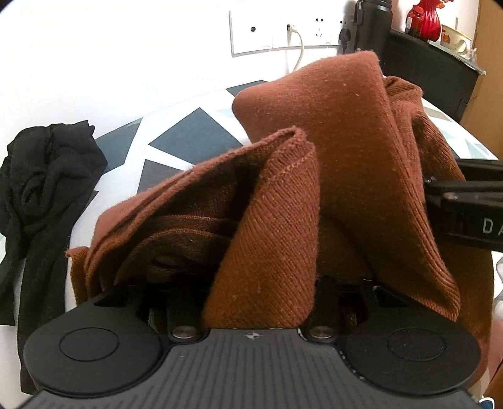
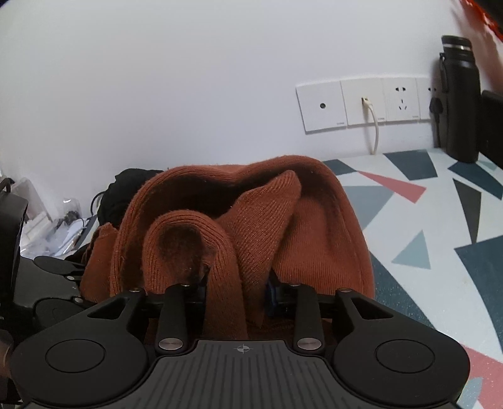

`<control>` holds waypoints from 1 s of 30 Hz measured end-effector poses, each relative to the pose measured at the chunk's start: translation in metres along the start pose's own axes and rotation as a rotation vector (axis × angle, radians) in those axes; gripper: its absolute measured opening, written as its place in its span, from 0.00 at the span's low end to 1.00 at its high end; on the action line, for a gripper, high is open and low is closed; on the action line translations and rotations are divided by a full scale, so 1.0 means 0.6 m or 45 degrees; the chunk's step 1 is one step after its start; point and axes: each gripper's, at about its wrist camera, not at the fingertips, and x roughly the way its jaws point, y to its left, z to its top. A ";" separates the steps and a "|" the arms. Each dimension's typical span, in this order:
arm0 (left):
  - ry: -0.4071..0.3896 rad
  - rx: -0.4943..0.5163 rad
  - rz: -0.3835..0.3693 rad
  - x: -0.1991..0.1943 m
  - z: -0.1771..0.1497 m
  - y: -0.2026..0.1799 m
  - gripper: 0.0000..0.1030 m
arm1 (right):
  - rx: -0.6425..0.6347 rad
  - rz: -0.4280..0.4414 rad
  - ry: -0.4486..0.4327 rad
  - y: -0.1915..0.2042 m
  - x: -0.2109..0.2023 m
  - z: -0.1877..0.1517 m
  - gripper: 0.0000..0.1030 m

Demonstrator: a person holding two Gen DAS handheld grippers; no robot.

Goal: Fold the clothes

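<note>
A rust-brown knit garment (image 1: 330, 151) fills the left wrist view, lifted and bunched over the patterned table (image 1: 182, 138). My left gripper (image 1: 261, 283) is shut on a thick fold of it, and the cloth hides the fingertips. In the right wrist view the same brown garment (image 2: 314, 226) hangs in folds right in front of the camera. My right gripper (image 2: 239, 283) is shut on a ribbed fold, fingertips buried in cloth. The right gripper's black body (image 1: 471, 201) enters the left wrist view from the right edge, against the garment.
A crumpled black garment (image 1: 47, 176) lies at the table's left side. Wall sockets with a white cable (image 2: 374, 126) sit behind. A black flask (image 2: 460, 103) stands at the back right on the table (image 2: 440, 239). A red vase (image 1: 426, 19) sits on a dark shelf.
</note>
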 end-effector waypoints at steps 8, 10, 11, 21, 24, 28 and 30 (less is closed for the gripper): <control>-0.011 0.016 0.016 0.004 0.000 -0.012 0.58 | 0.022 0.007 0.003 -0.006 -0.001 -0.010 0.30; -0.024 0.011 0.021 0.006 -0.002 -0.010 0.61 | 0.023 0.012 0.003 -0.008 -0.001 -0.011 0.30; -0.032 0.009 0.025 0.006 -0.004 -0.010 0.64 | 0.024 0.015 0.004 -0.009 -0.002 -0.011 0.30; 0.007 -0.063 0.127 0.014 -0.002 -0.008 0.89 | 0.043 0.039 0.004 -0.015 -0.002 -0.014 0.31; 0.143 -0.282 0.152 0.025 0.010 0.013 1.00 | 0.047 0.041 0.004 -0.016 -0.002 -0.015 0.31; 0.170 -0.368 0.120 0.029 0.011 0.026 1.00 | 0.053 0.039 0.000 -0.016 -0.001 -0.016 0.31; 0.149 -0.359 0.114 0.030 0.012 0.029 1.00 | 0.055 0.040 -0.001 -0.017 -0.002 -0.016 0.31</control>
